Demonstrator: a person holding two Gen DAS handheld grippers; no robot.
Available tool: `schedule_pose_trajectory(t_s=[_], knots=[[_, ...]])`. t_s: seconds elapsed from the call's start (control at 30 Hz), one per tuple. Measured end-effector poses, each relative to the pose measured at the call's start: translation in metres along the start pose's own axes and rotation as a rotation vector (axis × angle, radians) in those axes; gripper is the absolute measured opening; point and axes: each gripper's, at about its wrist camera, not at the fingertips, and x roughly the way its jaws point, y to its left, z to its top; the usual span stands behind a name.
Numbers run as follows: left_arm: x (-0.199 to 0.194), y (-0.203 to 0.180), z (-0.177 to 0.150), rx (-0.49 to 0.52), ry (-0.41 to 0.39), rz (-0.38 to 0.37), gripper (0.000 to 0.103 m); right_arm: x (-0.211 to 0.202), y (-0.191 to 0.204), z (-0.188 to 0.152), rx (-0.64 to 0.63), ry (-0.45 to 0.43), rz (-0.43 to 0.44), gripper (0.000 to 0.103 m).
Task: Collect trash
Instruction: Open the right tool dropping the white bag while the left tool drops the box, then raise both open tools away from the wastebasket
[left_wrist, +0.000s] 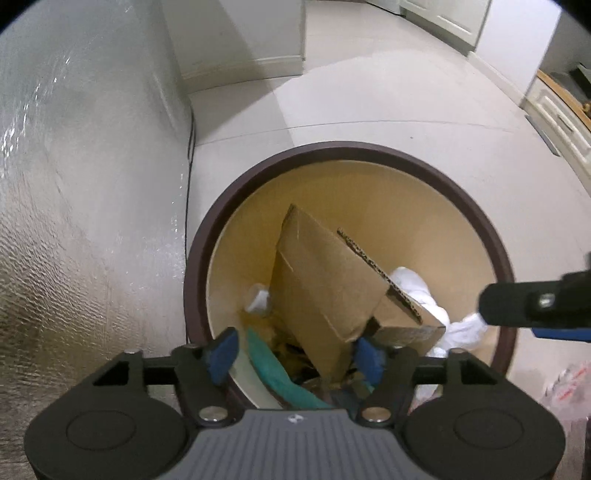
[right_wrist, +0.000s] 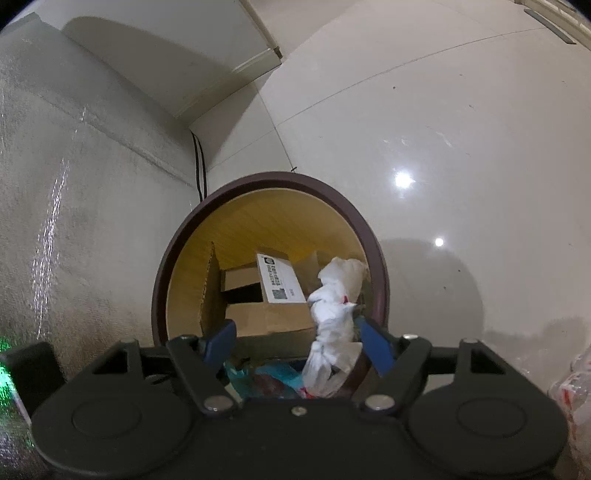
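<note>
The left gripper (left_wrist: 295, 349) is seen poised over the open mouth of a round bin (left_wrist: 229, 192) with a dark brown rim and a yellowish inner wall. Its blue-padded fingers (left_wrist: 223, 352) are spread wide, and nothing is pressed between them. A folded cardboard box (left_wrist: 325, 280) is seen standing on edge inside the bin, its lower corner lying between the fingers without being pinched. A teal scrap (left_wrist: 280, 373) is found just inside the left finger, and a small clear plastic piece (left_wrist: 258, 299) lies beyond that finger, against the bin wall. White crumpled paper (left_wrist: 417, 291) is seen past the right finger, beside the box.

The right gripper (right_wrist: 301, 345) is likewise held above the same bin (right_wrist: 184, 251), and one of its black fingers is caught at the right edge of the left wrist view. Its fingers (right_wrist: 375, 347) are also spread wide. A twisted white wad (right_wrist: 332, 325) is seen between them, close to the right finger; whether it touches that pad cannot be told, but it is not clamped. Beyond the fingers an open cardboard box (right_wrist: 258, 295) with a white printed label (right_wrist: 280, 277) is seen lying in the bin. A black cable (right_wrist: 199, 166) is seen running down the wall behind the bin, on the pale tiled floor (right_wrist: 424, 129)
</note>
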Motion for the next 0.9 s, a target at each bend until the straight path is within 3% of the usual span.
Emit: schedule_pose_trajectory(t_s=[0.17, 0.37, 0.6, 0.67, 0.8, 0.9], knots=[[-0.020, -0.006, -0.008, 0.004, -0.002, 0.020, 0.095, -0.010, -0.002, -0.005, -0.030, -0.001, -0.007, 0.075], [-0.045, -0.004, -0.014, -0.039, 0.011, 0.026, 0.103, -0.028, 0.002, -0.005, -0.070, -0.040, -0.016, 0.076], [-0.076, 0.001, -0.014, -0.080, 0.005, 0.008, 0.103, -0.043, 0.001, -0.006, -0.089, -0.073, -0.038, 0.081], [-0.082, 0.001, -0.014, -0.081, -0.001, 0.026, 0.103, -0.047, 0.000, -0.005, -0.082, -0.083, -0.044, 0.087], [-0.079, -0.001, -0.007, -0.073, -0.001, 0.056, 0.103, -0.050, -0.001, -0.006, -0.069, -0.096, -0.038, 0.088], [-0.083, -0.003, -0.010, -0.077, 0.012, 0.039, 0.103, -0.053, 0.000, -0.008, -0.084, -0.098, -0.045, 0.088]])
